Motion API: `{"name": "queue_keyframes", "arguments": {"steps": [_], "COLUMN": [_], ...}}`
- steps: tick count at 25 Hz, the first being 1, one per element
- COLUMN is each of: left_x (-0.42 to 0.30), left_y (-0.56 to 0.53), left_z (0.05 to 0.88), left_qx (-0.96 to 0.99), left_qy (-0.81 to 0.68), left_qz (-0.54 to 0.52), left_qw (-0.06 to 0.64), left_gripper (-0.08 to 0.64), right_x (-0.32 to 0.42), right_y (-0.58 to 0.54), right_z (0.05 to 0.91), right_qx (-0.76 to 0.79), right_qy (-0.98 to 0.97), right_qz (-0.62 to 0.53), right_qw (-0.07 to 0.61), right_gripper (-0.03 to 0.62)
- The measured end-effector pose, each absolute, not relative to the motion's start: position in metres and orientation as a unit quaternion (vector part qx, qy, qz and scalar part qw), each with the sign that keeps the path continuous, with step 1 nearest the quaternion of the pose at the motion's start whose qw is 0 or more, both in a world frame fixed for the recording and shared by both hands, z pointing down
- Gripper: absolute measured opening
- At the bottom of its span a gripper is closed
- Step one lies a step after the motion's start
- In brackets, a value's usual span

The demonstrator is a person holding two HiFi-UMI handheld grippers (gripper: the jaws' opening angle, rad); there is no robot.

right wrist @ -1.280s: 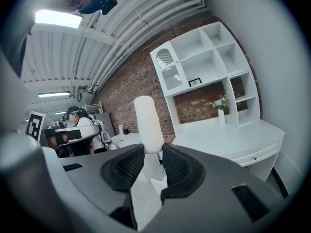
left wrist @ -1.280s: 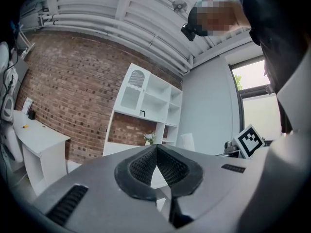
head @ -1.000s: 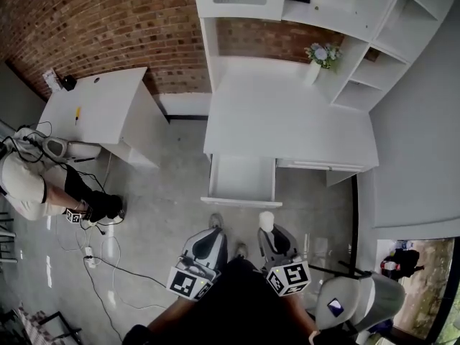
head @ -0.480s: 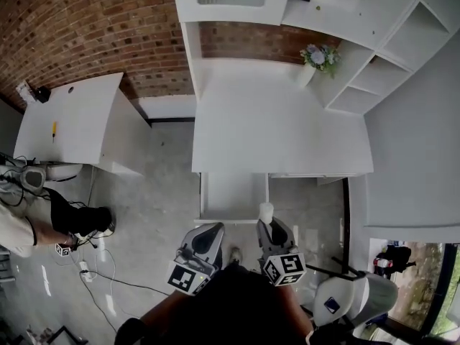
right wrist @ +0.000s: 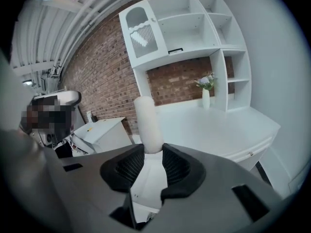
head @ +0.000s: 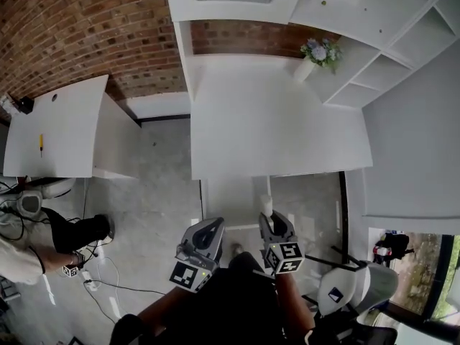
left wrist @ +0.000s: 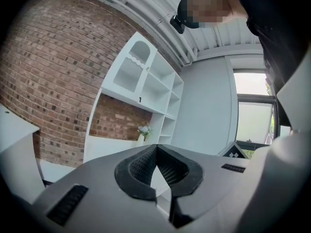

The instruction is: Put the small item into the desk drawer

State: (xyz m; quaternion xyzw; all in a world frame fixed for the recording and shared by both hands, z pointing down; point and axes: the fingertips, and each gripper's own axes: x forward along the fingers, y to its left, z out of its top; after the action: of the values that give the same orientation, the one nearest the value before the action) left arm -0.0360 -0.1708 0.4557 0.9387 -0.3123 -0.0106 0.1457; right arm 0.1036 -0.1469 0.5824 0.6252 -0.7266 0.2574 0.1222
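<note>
A small white cylinder (right wrist: 147, 122) stands upright between the pads of my right gripper (right wrist: 152, 152), which is shut on it. In the head view that gripper (head: 269, 218) holds the cylinder (head: 266, 205) over the front right corner of the open desk drawer (head: 228, 192). The drawer is pulled out from under the white desk (head: 280, 121) and looks empty. My left gripper (head: 208, 227) hangs just in front of the drawer's front edge. Its jaws (left wrist: 156, 148) meet at the tips with nothing between them.
A vase of flowers (head: 316, 54) stands at the desk's back, beside white shelves (head: 392, 45). A second white table (head: 57, 128) is at the left, with a seated person (head: 29, 243) and floor cables (head: 100, 282) near it. A grey chair (head: 352, 290) stands at the lower right.
The desk and drawer have come nearer in the head view. The right gripper with the cylinder now reaches the drawer's front edge. Both grippers keep their jaws as before.
</note>
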Motion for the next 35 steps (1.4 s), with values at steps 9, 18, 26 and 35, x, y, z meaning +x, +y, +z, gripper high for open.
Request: {"name": "queue_keyframes", "arguments": {"steps": [9, 18, 26, 35], "left_x": [-0.028, 0.004, 0.025, 0.035], "left_y": [-0.198, -0.2, -0.201, -0.21], "left_z": [0.465, 0.478, 0.487, 0.502], "left_qx": [0.935, 0.926, 0.916, 0.906], "left_qy": [-0.32, -0.343, -0.365, -0.386], "left_qz": [-0.011, -0.004, 0.003, 0.012], "left_qw": [0.152, 0.157, 0.164, 0.172], "left_gripper": [0.023, 0.023, 0.023, 0.023], "right_x": [0.106, 0.123, 0.135, 0.141], "right_y": [-0.161, -0.174, -0.184, -0.189], "right_z": [0.637, 0.715, 0.788, 0.874], "right_qx": [0.61, 0.566, 0.526, 0.484], "right_qy": [-0.718, -0.725, -0.722, -0.703], "right_qz": [0.297, 0.339, 0.371, 0.42], "right_qw": [0.153, 0.198, 0.254, 0.307], "right_gripper": [0.132, 0.132, 0.132, 0.132]}}
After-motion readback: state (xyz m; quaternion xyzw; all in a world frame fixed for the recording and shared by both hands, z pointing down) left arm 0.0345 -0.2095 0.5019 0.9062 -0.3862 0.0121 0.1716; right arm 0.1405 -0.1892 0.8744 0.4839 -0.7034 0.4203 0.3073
